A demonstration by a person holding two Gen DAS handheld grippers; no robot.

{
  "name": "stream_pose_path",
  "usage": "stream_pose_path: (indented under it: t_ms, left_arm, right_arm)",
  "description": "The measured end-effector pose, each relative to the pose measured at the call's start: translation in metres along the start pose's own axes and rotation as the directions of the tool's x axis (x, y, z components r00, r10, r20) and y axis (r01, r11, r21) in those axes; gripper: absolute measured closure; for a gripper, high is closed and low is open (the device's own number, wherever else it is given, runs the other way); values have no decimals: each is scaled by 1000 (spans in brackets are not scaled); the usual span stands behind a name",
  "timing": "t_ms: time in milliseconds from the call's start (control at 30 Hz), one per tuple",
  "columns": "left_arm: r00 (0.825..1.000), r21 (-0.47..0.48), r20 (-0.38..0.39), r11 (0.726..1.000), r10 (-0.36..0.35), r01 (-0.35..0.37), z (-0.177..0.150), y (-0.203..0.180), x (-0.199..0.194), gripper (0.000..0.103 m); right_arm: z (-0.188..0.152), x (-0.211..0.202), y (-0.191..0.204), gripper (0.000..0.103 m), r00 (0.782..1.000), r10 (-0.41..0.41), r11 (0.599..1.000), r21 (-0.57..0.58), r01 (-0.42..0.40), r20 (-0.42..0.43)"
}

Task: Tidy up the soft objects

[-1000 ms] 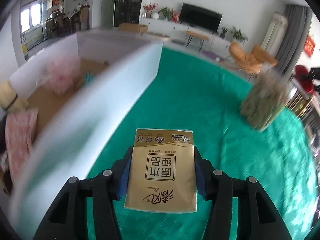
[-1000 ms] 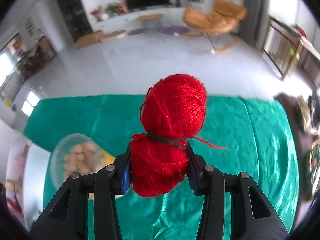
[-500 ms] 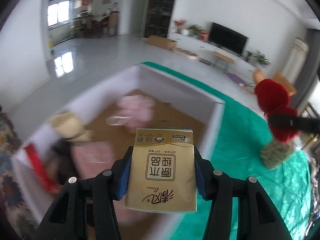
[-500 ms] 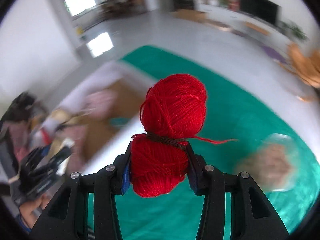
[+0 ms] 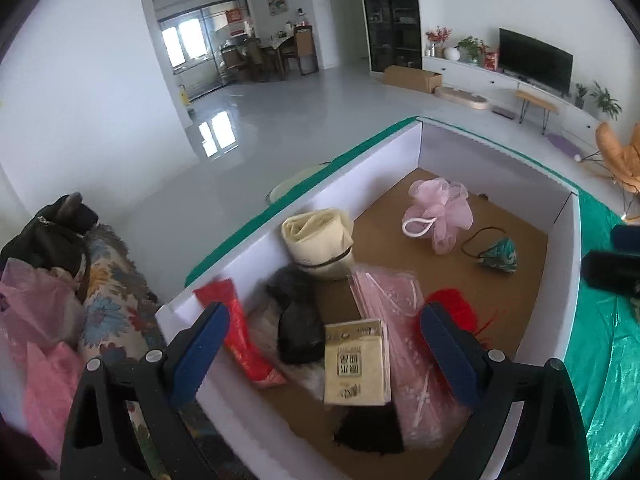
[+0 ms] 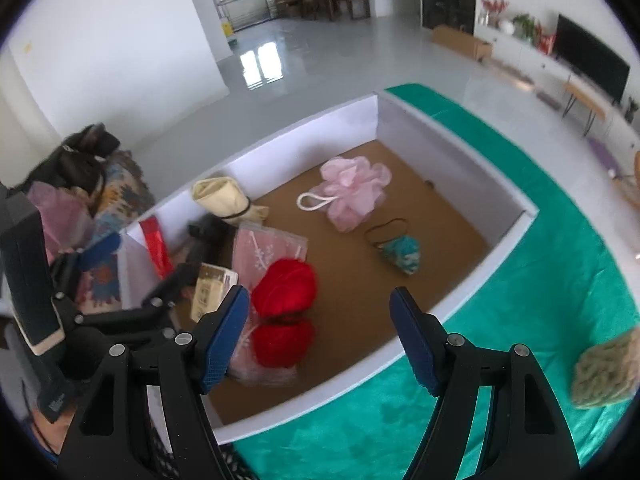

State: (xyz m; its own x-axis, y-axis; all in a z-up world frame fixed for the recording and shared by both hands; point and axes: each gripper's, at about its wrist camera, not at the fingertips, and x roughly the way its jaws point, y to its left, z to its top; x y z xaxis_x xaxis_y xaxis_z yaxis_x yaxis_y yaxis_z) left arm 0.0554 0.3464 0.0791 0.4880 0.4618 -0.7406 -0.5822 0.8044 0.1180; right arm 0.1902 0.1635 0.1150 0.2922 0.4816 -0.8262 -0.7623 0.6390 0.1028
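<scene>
Left gripper jaws spread wide, empty; gold tissue pack lies in the white box, lower center. Right gripper wide open, empty; red yarn seemingly rests on pink packet.

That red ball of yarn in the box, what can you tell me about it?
The red yarn is a soft, fuzzy skein pinched at its waist by a dark band, so it looks like two bulging lobes. It lies loose in the white-walled box, resting on a clear-wrapped pink packet, near the tan tissue pack. The right tongs hover open above it, not touching. In the left view only its top shows.
</scene>
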Motion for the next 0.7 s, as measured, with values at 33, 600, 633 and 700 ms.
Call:
stream_pose_path:
  t_ms: [33, 600, 633, 700]
  left_arm:
    - [1000, -6, 1, 1000, -9, 9, -2, 0, -4, 7]
    - [994, -90, 111, 996, 0, 10, -16, 13, -62, 7]
    - [993, -85, 116, 996, 6, 4, -16, 13, -64, 7]
    - [992, -76, 128, 997, 18, -9, -17, 12, -68, 7]
  right_arm:
    - [-1, -6, -2, 27, 1000, -7, 1000, 2, 6, 13]
    - [-11, -33, -1, 27, 996, -82, 996, -27, 83, 37]
    - [-11, -32, 1, 27, 996, -82, 996, -30, 83, 36]
    - [-12, -32, 5, 27, 996, -80, 996, -40, 82, 34]
